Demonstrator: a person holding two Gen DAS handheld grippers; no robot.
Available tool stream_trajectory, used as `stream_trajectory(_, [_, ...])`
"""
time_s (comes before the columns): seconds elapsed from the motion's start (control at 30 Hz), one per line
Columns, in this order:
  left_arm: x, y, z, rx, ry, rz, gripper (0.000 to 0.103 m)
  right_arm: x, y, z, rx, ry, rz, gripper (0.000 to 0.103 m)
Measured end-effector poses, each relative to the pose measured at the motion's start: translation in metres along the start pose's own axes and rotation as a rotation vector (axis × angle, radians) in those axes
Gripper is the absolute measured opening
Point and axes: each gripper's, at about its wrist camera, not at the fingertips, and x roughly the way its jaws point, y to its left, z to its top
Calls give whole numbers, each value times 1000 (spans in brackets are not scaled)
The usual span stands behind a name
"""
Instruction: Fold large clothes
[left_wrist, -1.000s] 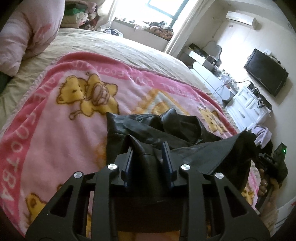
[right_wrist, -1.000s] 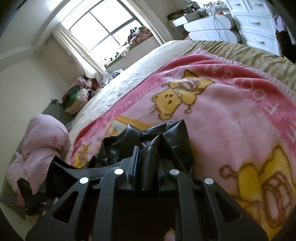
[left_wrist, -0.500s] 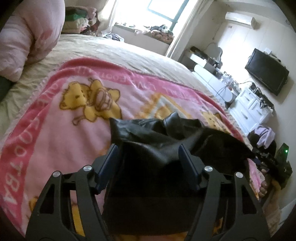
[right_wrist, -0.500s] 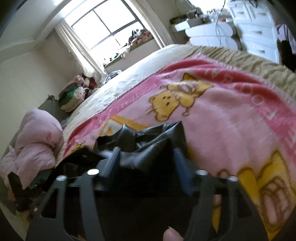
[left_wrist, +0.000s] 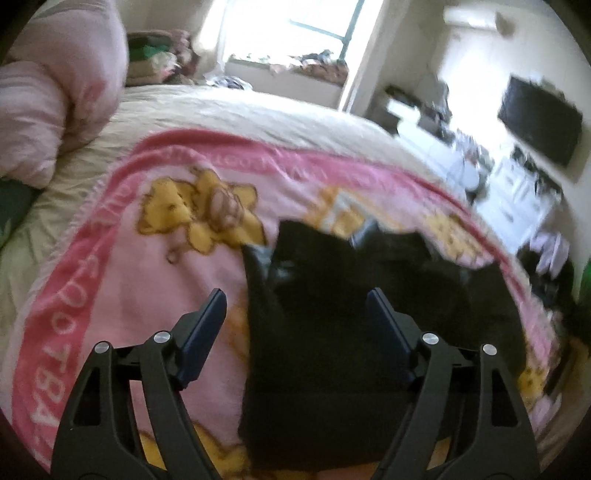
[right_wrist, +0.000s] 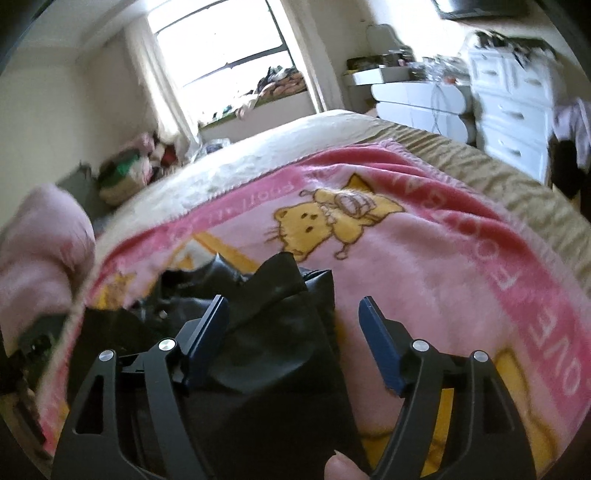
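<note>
Left gripper (left_wrist: 295, 308): jaws apart, just been opening, with the black leather-like garment (left_wrist: 332, 332) lying loose between them, unpressed. The garment rests on a pink fleece blanket with yellow bears (left_wrist: 129, 280) on the bed. Right gripper (right_wrist: 293, 319): jaws likewise apart, just opened, over the garment's edge.

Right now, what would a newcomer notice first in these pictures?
First, the black leather garment lying crumpled on the pink blanket with yellow bears, which covers the near part of the bed. Next, the left tool and right tool, both open over the garment.
</note>
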Motion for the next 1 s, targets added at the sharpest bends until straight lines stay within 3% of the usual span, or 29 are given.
stream_trajectory(0.2, [33,-4,-17,66,82,34,69,49,20,-6,-175,118,-45,71])
stream_trajectory(0.23, [37,-5,-19,76,86,44,53,54,22,-7,-184,123,-48,57])
stream_trajectory(0.3, [37,-7,-21,95,81,74,32,59,24,-9,-197,122,-72,32])
stream_trajectory(0.33, [35,-7,-21,97,64,84,18,58,24,-9,-198,109,-79,24])
stream_trajectory(0.37, [31,-5,-19,89,46,72,11,56,24,-7,-189,97,-73,21])
stream_trajectory(0.43, [23,-3,-14,70,9,58,7,44,21,-1,-154,48,-61,14])
stream_trajectory(0.6, [-10,-11,1,100,-102,42,2,19,14,22,-66,-60,13,14])
stream_trajectory(0.7, [-14,-16,9,106,-133,54,2,21,13,29,-41,-81,9,13])
stream_trajectory(0.87, [7,-10,29,67,-114,51,2,35,0,39,26,-88,5,13])
stream_trajectory(1.0, [31,-8,38,35,-94,97,2,52,-7,42,40,-73,-13,13])
